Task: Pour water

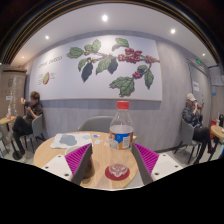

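Note:
A clear plastic water bottle [121, 125] with a red cap and a blue-and-white label stands upright on a round wooden table [52, 156]. A small clear glass [118, 170] sits on a red coaster [108, 177], nearer to me than the bottle and between my fingers. My gripper [113, 149] is open, with its magenta pads [78, 159] spread wide. The bottle stands just ahead of the fingertips with a gap on each side. Nothing is held.
A white paper [65, 141] lies on the table's left side. A grey chair [97, 124] stands behind the table. A person [30, 108] sits at a table on the left and another [192, 112] on the right. A wall with a plant mural [110, 62] is beyond.

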`<state>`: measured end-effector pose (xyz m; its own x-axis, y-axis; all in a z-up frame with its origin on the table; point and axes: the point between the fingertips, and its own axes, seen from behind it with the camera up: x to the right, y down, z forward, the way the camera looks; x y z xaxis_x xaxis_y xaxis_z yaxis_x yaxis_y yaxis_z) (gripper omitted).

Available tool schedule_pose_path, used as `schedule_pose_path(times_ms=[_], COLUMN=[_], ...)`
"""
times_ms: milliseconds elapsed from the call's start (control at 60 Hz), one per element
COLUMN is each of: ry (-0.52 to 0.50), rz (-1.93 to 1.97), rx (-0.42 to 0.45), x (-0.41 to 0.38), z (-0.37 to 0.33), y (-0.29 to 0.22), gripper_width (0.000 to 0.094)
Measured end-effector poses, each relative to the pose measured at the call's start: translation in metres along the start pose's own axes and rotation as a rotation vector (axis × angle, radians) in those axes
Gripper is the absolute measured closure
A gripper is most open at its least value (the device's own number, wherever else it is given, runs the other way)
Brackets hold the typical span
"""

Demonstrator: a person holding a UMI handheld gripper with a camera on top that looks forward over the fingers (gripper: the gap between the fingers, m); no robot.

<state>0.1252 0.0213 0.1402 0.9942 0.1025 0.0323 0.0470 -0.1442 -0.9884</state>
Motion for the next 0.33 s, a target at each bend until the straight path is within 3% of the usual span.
schedule_pose_path(times_ms=[250, 333], ry=[-0.111, -0.109], rz=[0.132, 0.169], rx=[-0.108, -0.103], x=[-0.053, -0.063], z=[-0.111, -0.137], y=[0.048, 0.059], gripper_width=[0.0087, 0.0089])
